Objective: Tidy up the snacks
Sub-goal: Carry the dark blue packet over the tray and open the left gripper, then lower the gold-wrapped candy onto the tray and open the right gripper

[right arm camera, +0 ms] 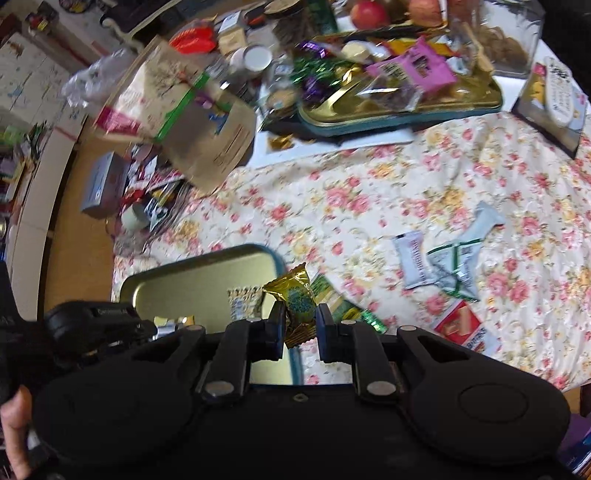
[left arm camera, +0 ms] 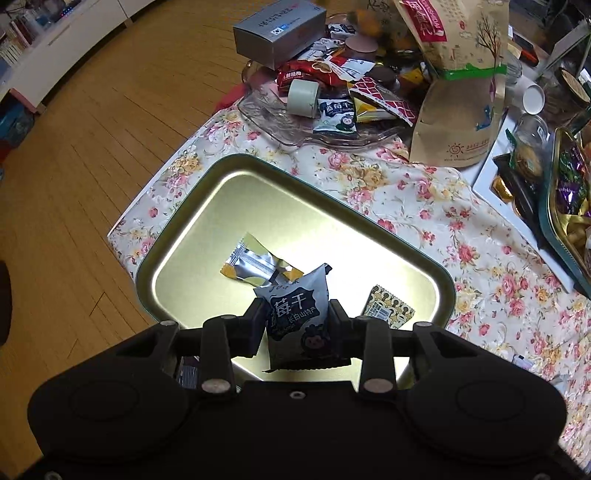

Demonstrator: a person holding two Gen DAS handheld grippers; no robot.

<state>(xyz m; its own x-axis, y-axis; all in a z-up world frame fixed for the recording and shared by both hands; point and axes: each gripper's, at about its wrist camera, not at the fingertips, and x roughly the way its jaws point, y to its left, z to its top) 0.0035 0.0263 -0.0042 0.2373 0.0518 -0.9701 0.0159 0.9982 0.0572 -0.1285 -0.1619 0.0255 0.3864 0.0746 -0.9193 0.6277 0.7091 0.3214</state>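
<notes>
My left gripper [left arm camera: 297,317] is shut on a blue-and-white snack packet [left arm camera: 295,306] and holds it above the gold tin tray [left arm camera: 192,229]. In the tray lie a silver-and-yellow packet [left arm camera: 255,266] and a patterned yellow packet [left arm camera: 386,308]. My right gripper [right arm camera: 301,325] is shut on a gold candy packet [right arm camera: 295,299], held near the right rim of the same tray [right arm camera: 192,273]. The left gripper's black body [right arm camera: 96,321] shows at the left of the right wrist view.
A glass dish [left arm camera: 295,125] piled with snacks, a tape roll [left arm camera: 303,98] and a silver box [left arm camera: 277,29] stands behind the tray. A brown paper bag [left arm camera: 461,92] stands right of it. Loose white-green packets [right arm camera: 439,258] and a red packet [right arm camera: 465,328] lie on the floral cloth. Another full tin [right arm camera: 399,99] sits at the back.
</notes>
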